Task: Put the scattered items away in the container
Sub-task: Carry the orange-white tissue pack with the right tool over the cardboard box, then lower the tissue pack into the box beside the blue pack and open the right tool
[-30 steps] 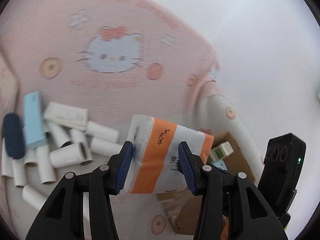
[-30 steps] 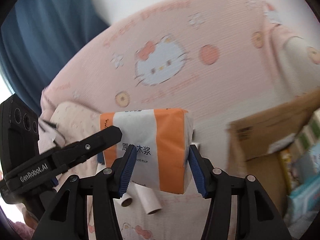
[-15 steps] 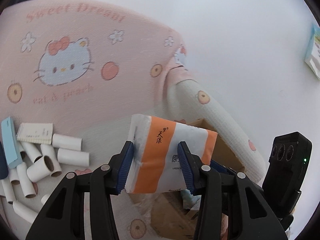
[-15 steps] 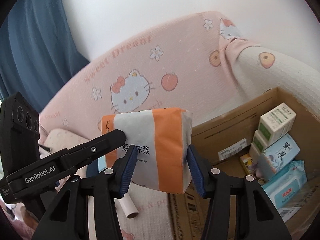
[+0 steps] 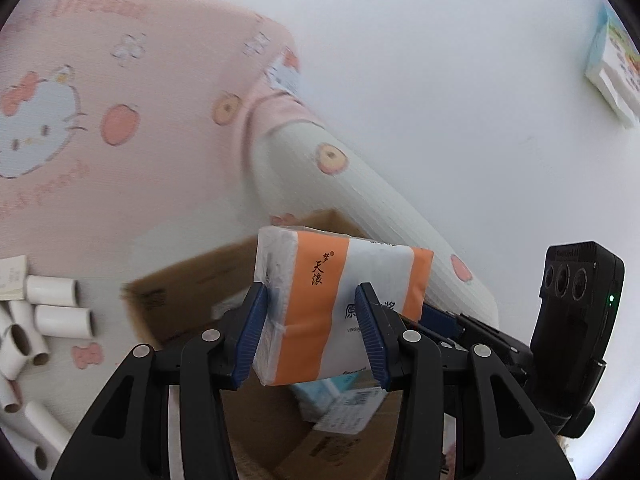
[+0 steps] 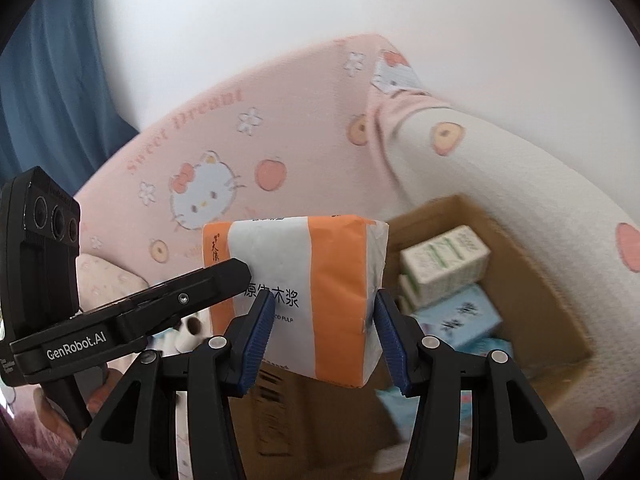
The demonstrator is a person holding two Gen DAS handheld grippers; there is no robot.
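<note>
Pink fabric printed with a cartoon cat, peaches and flowers covers the sofa, its white armrest curving along the far side of the scene. Below that armrest sits an open cardboard box, already holding several items: a white-and-green carton stacked at the back wall, a light blue tissue pack lying in front of it, with further blurred packages lower down. Held in the air above the box's near edge is an orange-and-white tissue pack, gripped from both ends. The left gripper has its blue pads pressed against the sides of one end of the pack; the right gripper pinches the opposite end in the same manner, its pads bearing on the wrapper. In the right wrist view the left gripper's black body crosses in front of the pack. A cluster of white cardboard tubes lies scattered on the seat, left of the box and apart from it.
</note>
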